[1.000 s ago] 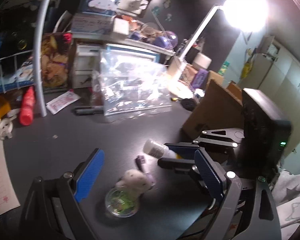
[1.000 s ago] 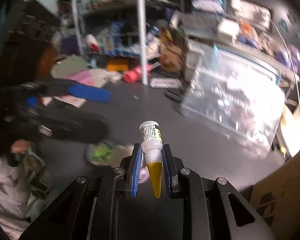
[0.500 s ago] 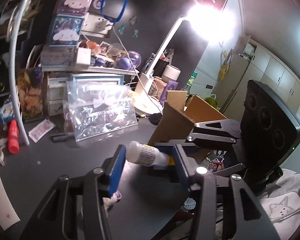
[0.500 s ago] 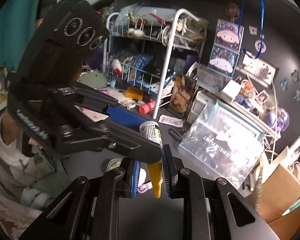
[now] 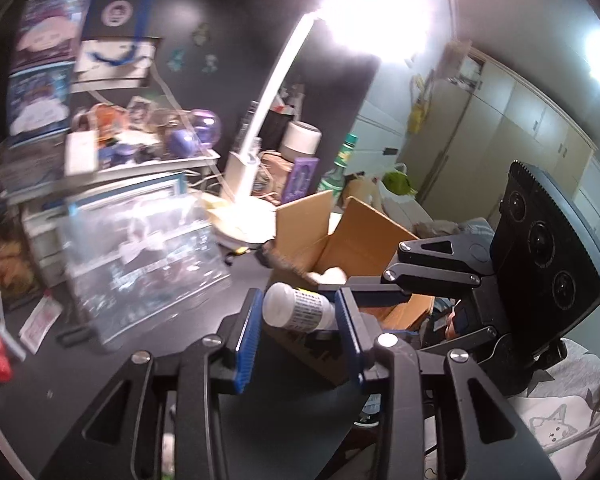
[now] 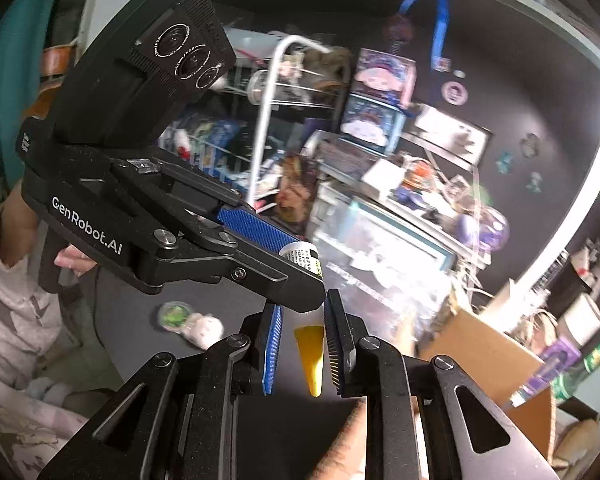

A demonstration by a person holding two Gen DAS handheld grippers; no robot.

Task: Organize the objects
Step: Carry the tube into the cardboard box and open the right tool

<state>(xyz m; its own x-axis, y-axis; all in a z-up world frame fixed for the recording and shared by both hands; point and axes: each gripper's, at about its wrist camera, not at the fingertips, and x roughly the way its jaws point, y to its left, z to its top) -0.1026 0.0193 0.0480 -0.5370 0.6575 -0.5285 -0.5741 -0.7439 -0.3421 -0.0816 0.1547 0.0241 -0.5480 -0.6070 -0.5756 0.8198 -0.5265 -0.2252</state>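
A small white glue bottle [image 5: 298,311] with a yellow cone cap [image 6: 311,354] is held in the air between both grippers. My left gripper [image 5: 296,334] has its blue pads on either side of the bottle's white body; the bottle nearly fills the gap. My right gripper [image 6: 303,346] stands around the yellow cap end, its pads slightly wider than the cap. The left gripper's fingers [image 6: 256,228] cross in front of the bottle in the right wrist view. An open cardboard box [image 5: 352,236] sits just behind the bottle.
A clear zip bag [image 5: 140,248] leans at the left. A white desk lamp [image 5: 260,128] shines behind the box. A small plush and a green round case [image 6: 176,316] lie on the dark desk. A cluttered wire shelf [image 6: 268,120] stands behind.
Both grippers rose from the desk and met. The left gripper's jaws closed in around the bottle's white end. The right gripper's pads have spread a little off the cap.
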